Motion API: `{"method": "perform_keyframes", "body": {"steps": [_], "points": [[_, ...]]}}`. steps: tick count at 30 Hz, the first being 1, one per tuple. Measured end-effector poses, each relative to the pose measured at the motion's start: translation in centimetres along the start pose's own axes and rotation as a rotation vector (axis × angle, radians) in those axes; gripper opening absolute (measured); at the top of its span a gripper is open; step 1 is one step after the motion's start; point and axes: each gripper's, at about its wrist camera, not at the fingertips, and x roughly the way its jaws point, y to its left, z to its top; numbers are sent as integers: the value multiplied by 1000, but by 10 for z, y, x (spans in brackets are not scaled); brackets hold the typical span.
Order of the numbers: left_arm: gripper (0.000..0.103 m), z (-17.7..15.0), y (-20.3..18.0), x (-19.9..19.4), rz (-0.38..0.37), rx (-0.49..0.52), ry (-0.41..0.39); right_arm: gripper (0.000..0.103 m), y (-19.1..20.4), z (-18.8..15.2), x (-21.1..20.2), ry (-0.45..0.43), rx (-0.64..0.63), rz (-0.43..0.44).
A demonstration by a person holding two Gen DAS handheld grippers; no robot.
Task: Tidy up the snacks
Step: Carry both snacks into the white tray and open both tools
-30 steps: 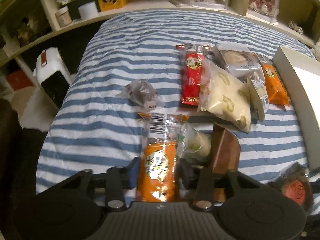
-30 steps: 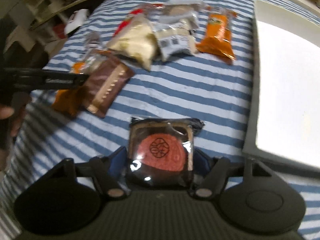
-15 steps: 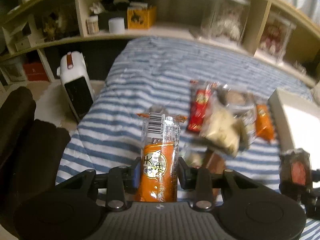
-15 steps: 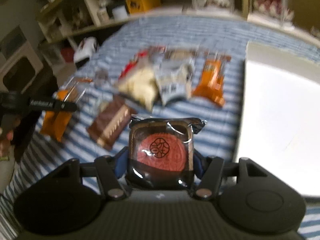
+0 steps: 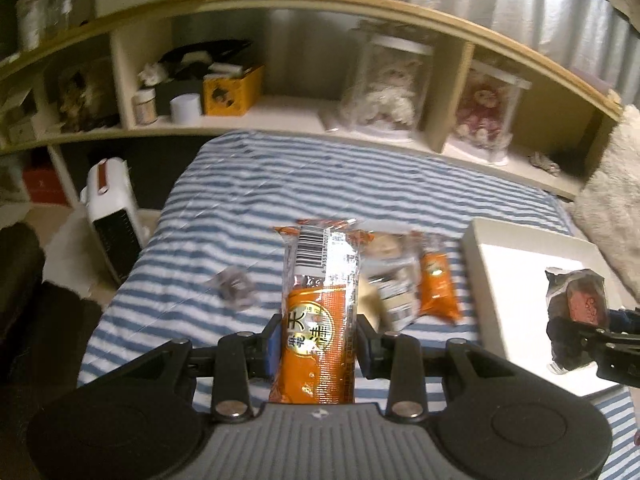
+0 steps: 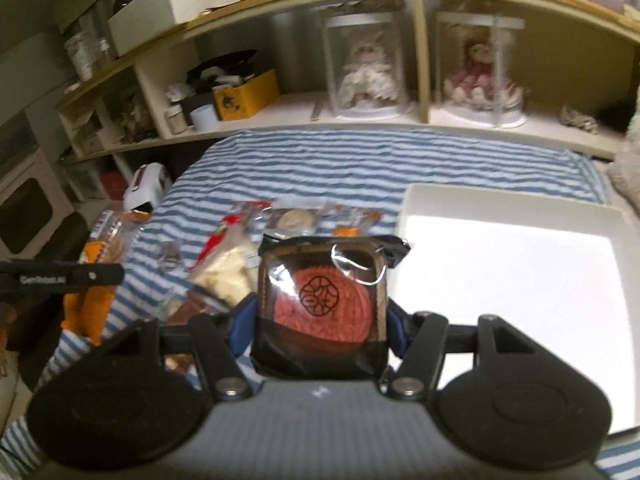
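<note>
The orange snack packet [image 5: 318, 320] is now lifted clear of the striped bed [image 5: 248, 184], pinched upright in the left gripper [image 5: 318, 338] jaws. The right gripper [image 6: 322, 320] jaws pinch a red mooncake pack [image 6: 322, 300], raised beside the white tray [image 6: 512, 272]. Both picks succeeded; placing in the tray likely follows. Roughly six snacks remain on the bed; blur prevents an exact count.

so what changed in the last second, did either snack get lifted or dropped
Both were lifted off the striped bedspread and neither dropped. The left tongs raised the orange packet; the right tongs raised the red mooncake beside the white tray. Both grips and the remaining snack pile are unchanged.
</note>
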Motion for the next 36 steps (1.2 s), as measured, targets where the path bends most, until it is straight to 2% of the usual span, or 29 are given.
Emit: {"method": "perform_keyframes", "body": {"steps": [8, 14, 23, 30, 36], "points": [[39, 11, -70, -6, -83, 81, -19, 68, -38, 4, -26, -26, -1, -90], [39, 12, -125, -4, -141, 140, -24, 68, -80, -2, -54, -43, 52, -138], [39, 7, -198, 21, -225, 203, 16, 68, -147, -18, -81, -37, 113, -220], [39, -1, -231, 58, -262, 208, 87, 68, -195, -25, -76, 8, 154, -278], [39, -7, -237, 94, -264, 200, 155, 69, -229, -32, -60, 60, 200, -285]]}}
